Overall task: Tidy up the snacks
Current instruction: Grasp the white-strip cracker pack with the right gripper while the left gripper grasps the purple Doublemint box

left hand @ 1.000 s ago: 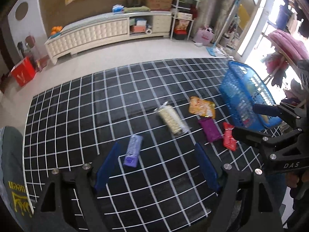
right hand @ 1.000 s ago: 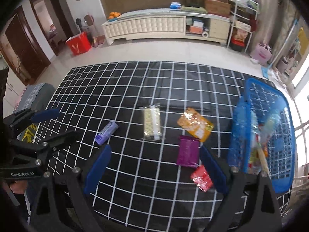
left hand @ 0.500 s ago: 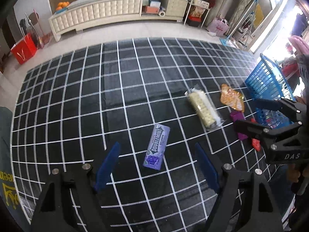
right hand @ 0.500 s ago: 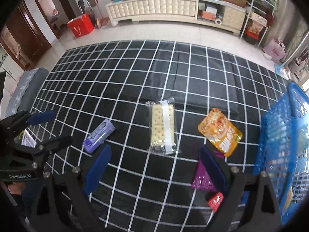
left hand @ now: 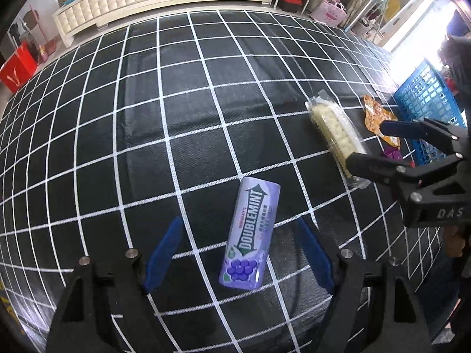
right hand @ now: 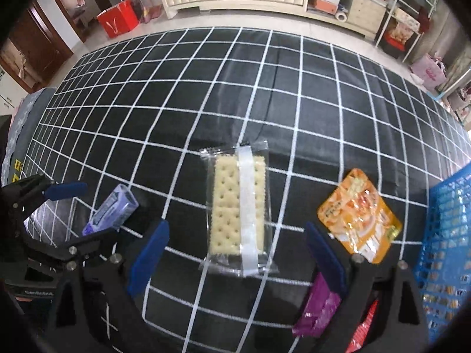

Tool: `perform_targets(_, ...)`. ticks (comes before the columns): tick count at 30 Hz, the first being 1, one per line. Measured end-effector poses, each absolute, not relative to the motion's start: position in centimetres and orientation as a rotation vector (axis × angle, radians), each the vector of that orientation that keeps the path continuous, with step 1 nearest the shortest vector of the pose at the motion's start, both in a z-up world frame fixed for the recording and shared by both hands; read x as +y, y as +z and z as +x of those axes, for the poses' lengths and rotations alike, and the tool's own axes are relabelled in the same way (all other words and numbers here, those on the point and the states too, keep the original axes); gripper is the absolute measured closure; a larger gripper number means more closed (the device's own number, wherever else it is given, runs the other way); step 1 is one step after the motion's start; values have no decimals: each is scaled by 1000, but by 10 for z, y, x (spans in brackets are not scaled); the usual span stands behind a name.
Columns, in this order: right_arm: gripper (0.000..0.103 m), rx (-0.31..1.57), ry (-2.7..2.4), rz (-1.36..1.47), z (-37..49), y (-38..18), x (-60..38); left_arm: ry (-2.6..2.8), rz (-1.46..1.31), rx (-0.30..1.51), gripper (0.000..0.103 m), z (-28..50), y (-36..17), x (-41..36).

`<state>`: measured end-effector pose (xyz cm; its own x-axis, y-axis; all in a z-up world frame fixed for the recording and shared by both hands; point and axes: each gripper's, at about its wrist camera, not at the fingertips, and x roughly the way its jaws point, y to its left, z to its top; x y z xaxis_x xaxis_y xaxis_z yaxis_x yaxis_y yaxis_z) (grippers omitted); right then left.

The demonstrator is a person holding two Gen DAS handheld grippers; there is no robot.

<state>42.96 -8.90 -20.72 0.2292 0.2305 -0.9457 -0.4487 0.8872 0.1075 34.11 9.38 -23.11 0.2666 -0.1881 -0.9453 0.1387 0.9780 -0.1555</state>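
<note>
Lowered since 1 second ago, both grippers nearer the cloth [left hand: 206, 103]. Left gripper [left hand: 240, 253] spread wide around the gum box [left hand: 250, 232] — box between the blue fingers, touching neither. Right gripper [right hand: 235, 253] likewise wide open, straddling the crackers [right hand: 238, 209] without contact. Orange pouch [right hand: 360, 216], purple packet [right hand: 319, 306] and red packet [right hand: 363, 332] lying just beside the blue basket [right hand: 447, 235] — a few packets dimly visible through its mesh.
</note>
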Motion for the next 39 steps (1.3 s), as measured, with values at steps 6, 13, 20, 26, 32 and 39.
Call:
perform_targets(6,8,1249,492,-219,436,-215,-86,-236,-17,1293,54,341,-236,91)
perform_targets(13,21,1258,491,-260,439,-227,-87,-226,52,1285,69,341,-238,79)
perform_targets(20,55,1191,513,-301,425,-224,-85,-214,41,1275,75,341,-238,76)
perform_targets(26,55,1179,514,-253,418,-210,-92,-214,45,1234,75,341,-219,69)
perform_targets(32,55,1117,534,-202,404,-168,-103,-216,71,1172,75,339,-180,59)
perform_targets(39,55,1021,514,-168,387,-108,-140,-242,85,1072,75,337,-124,25)
